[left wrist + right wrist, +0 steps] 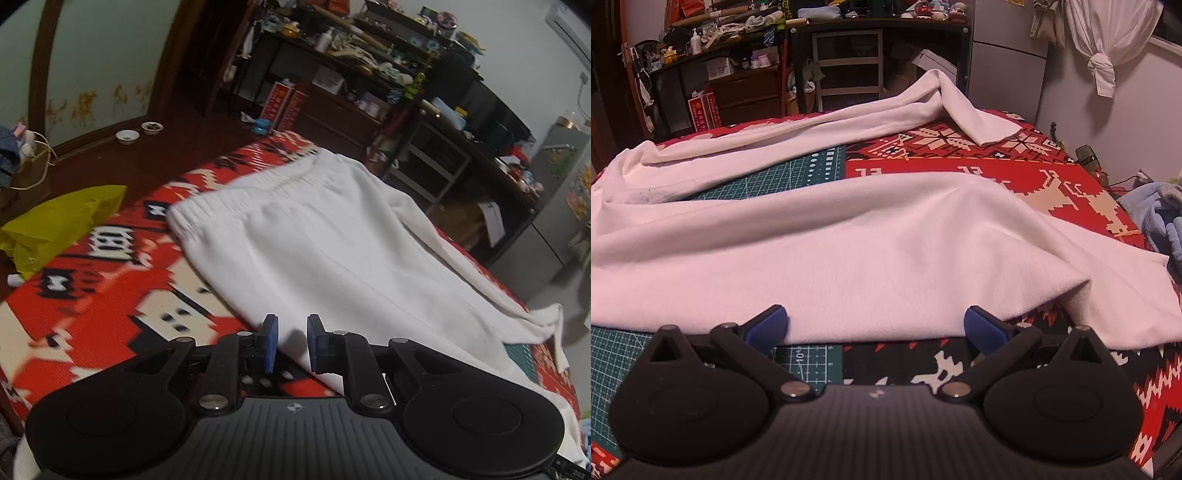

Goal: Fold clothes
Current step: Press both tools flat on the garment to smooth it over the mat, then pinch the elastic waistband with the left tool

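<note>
My left gripper and right gripper were black, ribbed, silver-screwed, with blue pads.

Dim, warm indoor light in both views. The left wrist view is smeared by motion blur, worst on the patterned blanket. The white trousers glare pinkish. Fisheye bending curves the shelves and darkens the corners.

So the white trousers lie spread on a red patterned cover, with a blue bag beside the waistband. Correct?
Not quite: the bag beside the waistband is yellow, not blue, as the left wrist view shows. The white trousers do lie spread on the red patterned cover.
</note>
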### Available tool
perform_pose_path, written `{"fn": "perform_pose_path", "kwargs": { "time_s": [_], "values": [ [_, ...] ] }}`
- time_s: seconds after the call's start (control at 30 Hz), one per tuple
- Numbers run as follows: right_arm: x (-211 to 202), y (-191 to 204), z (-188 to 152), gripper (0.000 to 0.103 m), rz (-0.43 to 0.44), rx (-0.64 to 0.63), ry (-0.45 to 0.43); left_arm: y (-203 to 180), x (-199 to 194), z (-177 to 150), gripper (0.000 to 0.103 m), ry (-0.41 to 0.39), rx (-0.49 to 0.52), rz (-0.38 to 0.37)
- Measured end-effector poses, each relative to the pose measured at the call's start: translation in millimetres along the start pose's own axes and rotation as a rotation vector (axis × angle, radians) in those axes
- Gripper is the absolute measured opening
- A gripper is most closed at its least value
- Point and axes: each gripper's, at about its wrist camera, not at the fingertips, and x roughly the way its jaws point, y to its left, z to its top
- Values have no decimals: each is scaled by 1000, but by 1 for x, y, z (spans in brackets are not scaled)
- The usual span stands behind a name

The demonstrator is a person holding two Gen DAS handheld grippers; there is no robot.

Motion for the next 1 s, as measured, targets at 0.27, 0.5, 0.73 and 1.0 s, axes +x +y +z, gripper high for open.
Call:
{"fn": "perform_pose_path", "kwargs": {
  "time_s": [0.27, 0.5, 0.73, 1.0],
  "values": [
    [-1, 0, -2, 103, -9, 9, -5, 10, 9, 24, 15, -52, 43, 155],
    [-1, 0, -1, 103, -10, 12, 0, 23, 10, 30, 15, -52, 51, 233],
    [0, -1, -1, 103, -12, 13, 3, 11, 27, 30, 16, -24, 151, 245],
    [-1, -1, -3, 103, -12, 17, -2, 2, 38, 36, 6, 6, 229, 258]
  ]
}}
